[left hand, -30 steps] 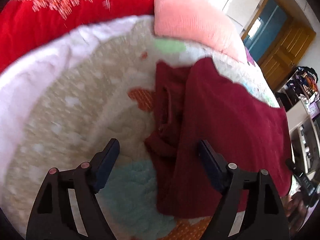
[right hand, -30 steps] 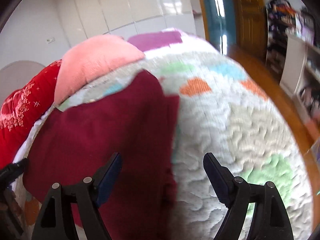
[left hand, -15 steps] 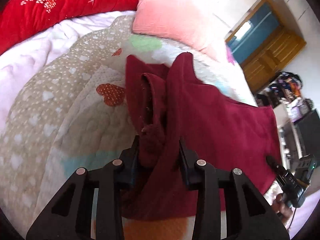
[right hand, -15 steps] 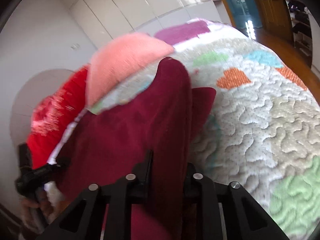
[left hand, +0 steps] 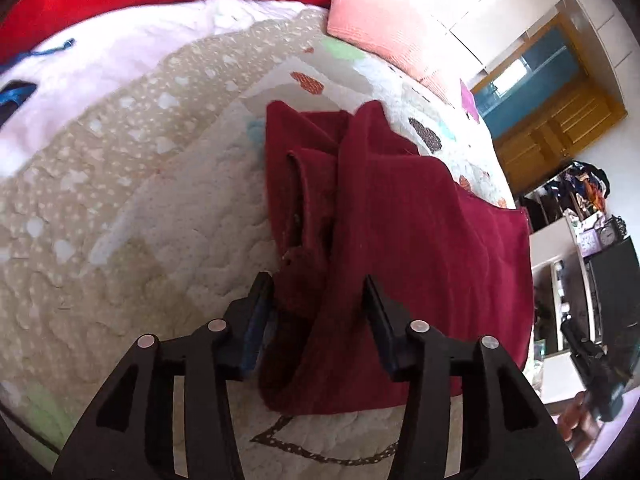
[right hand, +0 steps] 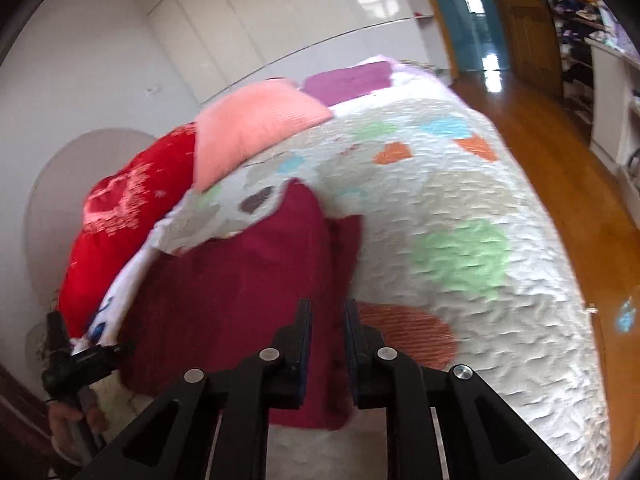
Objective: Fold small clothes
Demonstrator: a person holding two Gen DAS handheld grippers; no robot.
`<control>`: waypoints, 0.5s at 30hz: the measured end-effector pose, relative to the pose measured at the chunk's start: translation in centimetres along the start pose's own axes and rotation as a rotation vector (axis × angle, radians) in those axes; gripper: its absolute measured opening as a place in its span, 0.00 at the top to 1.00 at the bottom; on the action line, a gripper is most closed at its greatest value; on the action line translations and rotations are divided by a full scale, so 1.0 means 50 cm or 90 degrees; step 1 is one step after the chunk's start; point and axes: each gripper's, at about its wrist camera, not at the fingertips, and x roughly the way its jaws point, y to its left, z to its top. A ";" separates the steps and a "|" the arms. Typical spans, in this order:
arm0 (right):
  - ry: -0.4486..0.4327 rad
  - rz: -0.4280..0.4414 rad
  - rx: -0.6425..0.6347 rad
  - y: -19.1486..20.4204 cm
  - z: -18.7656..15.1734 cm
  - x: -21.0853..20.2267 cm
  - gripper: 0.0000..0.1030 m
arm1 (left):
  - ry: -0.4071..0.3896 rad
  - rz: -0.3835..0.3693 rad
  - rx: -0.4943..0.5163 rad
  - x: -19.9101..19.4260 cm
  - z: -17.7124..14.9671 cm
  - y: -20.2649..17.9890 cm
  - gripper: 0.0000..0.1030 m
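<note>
No legible text, labels or numbers anywhere.

Both views are bright with daylight. In the right wrist view the glossy white wardrobe doors [right hand: 304, 16] carry hard window reflections near the top, and the polished wooden floor [right hand: 560, 152] shows pale glare below the blue doorway [right hand: 472, 8]. That view is softened by motion blur: the red pillow [right hand: 132, 208] and the quilt [right hand: 460, 208] smear, while the black fingers [right hand: 296, 344] stay crisp. The left wrist view is sharper at centre; the dark red garment [left hand: 400, 208] shows clear folds with deep shadow in its creases. The fisheye lens bends straight lines toward the rim, and dark vignetting rings both frames' corners.
</note>
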 end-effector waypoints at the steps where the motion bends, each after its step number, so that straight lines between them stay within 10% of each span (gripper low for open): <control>1: 0.001 0.016 -0.014 0.021 0.002 0.002 0.68 | -0.007 0.015 0.012 -0.006 0.000 -0.004 0.52; 3: 0.005 0.052 -0.061 0.088 0.008 0.024 0.40 | -0.024 0.039 0.032 -0.020 0.002 -0.009 0.51; 15: 0.136 0.158 -0.257 0.459 0.041 0.350 0.56 | -0.071 0.040 -0.007 -0.040 -0.026 0.054 0.32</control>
